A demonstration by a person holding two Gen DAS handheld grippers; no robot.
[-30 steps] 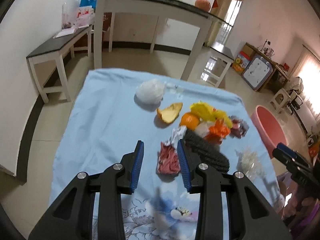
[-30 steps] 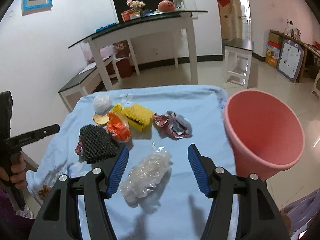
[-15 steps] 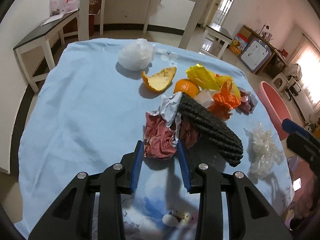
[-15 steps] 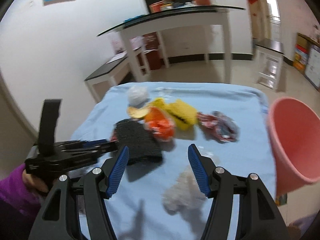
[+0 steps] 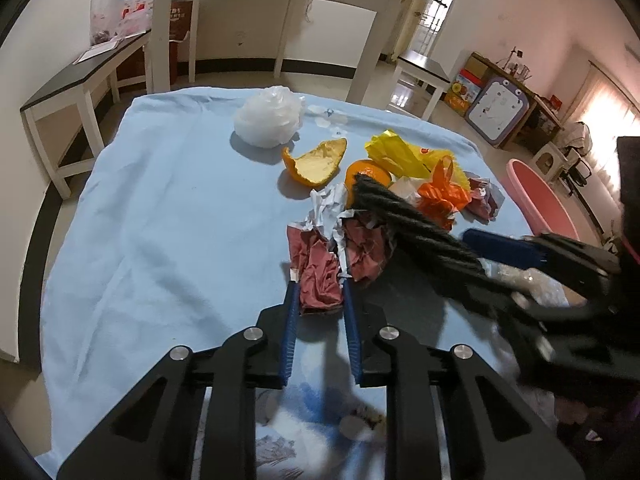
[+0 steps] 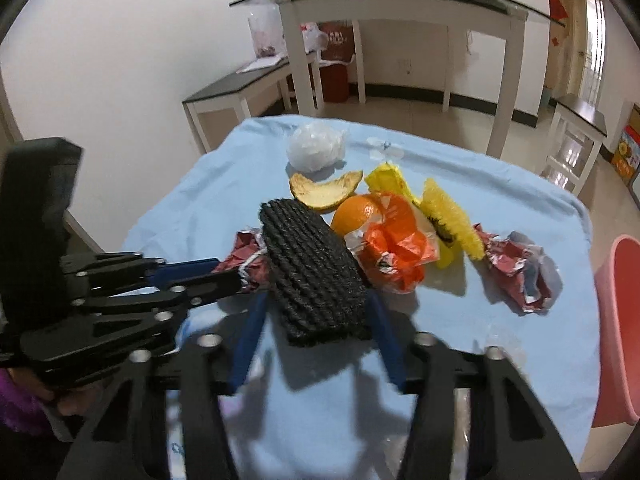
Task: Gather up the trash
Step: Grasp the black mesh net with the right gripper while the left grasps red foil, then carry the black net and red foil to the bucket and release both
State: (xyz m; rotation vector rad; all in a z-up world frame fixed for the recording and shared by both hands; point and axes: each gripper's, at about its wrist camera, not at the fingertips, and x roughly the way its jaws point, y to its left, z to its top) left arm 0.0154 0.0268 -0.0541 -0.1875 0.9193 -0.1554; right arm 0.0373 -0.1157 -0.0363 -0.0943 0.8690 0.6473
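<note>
Trash lies on a light blue tablecloth [image 5: 160, 220]. My left gripper [image 5: 320, 292] is closing, and its blue pads press both sides of a crumpled red wrapper [image 5: 318, 272]; in the right wrist view the left gripper [image 6: 230, 272] comes in from the left. A black woven pad [image 6: 312, 256] leans on the pile. My right gripper [image 6: 318, 300] straddles its near end with jaws closing and a narrow gap still on the left side. The left wrist view shows the right gripper [image 5: 472, 260] blurred around that pad [image 5: 412, 224].
A white plastic ball [image 5: 268, 120], orange peel [image 5: 316, 160], an orange [image 5: 368, 172], a yellow wrapper [image 5: 400, 154] and an orange wrapper [image 5: 440, 196] crowd the middle. A red-silver wrapper [image 6: 520, 272] lies right. A pink bin [image 6: 616, 320] stands beyond the table's right edge.
The left jaws sank and narrowed onto the red wrapper. The right gripper swung left from the clear plastic to the black pad, and its jaws narrowed a little.
</note>
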